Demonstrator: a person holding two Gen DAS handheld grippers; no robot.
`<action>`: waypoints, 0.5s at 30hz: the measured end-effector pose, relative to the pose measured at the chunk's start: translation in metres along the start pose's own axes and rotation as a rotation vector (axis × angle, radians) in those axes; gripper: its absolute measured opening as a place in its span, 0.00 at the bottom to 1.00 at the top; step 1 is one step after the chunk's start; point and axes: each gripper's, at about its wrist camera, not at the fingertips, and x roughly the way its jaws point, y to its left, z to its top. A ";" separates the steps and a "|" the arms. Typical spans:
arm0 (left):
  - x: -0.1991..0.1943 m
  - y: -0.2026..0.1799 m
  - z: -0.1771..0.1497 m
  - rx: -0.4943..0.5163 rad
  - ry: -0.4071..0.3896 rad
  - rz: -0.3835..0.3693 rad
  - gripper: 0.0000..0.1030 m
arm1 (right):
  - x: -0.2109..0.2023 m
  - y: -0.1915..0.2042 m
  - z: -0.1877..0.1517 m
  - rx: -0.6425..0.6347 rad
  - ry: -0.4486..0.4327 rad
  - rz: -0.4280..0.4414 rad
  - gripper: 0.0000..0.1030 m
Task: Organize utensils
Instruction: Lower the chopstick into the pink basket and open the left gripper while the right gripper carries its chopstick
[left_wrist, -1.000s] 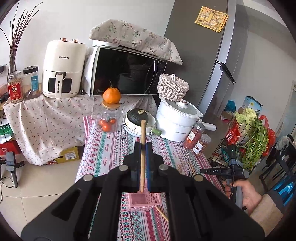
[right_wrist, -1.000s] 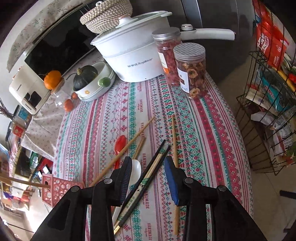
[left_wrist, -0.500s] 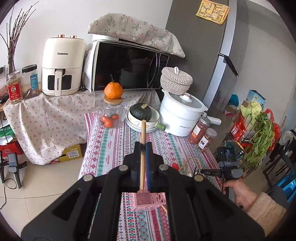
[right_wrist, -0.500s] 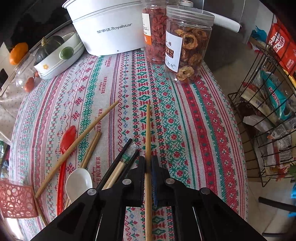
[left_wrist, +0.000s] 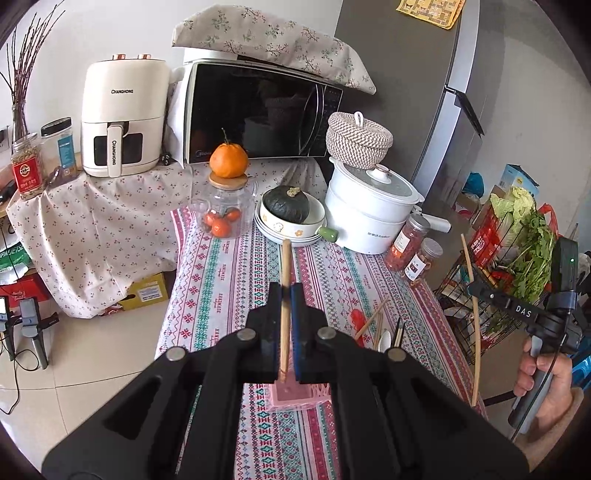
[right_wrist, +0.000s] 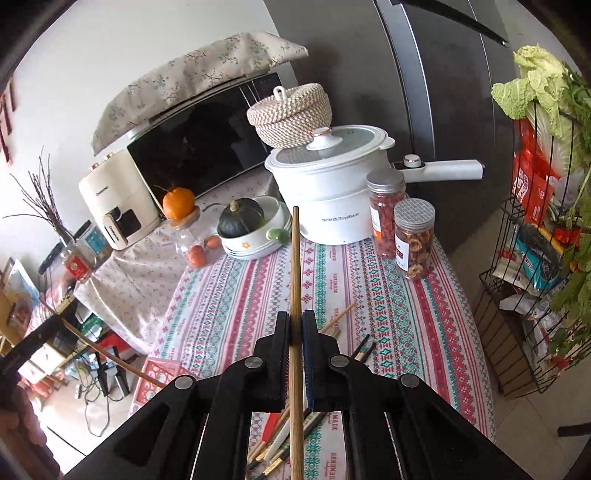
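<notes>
kitchen table, patterned cloth (left_wrist: 236, 280) | left gripper (left_wrist: 285, 295) clamps a chopstick (left_wrist: 284, 306) above pink basket (left_wrist: 295, 395) | right gripper (right_wrist: 295, 325) clamps another chopstick (right_wrist: 294, 295), lifted | loose utensils (left_wrist: 384, 332) beside basket not yet sorted | early stage

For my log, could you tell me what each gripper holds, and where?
Left gripper: wooden chopstick, near its lower end. Right gripper: another chopstick, mid-length.
</notes>
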 end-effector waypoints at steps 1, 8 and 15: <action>0.002 0.000 0.000 0.001 0.007 0.005 0.05 | -0.007 0.008 0.001 -0.004 -0.017 0.022 0.06; 0.024 0.010 0.001 -0.026 0.070 -0.004 0.05 | -0.029 0.054 0.003 -0.018 -0.139 0.174 0.06; 0.036 0.013 0.003 -0.048 0.071 -0.053 0.07 | -0.005 0.089 -0.003 -0.012 -0.210 0.251 0.06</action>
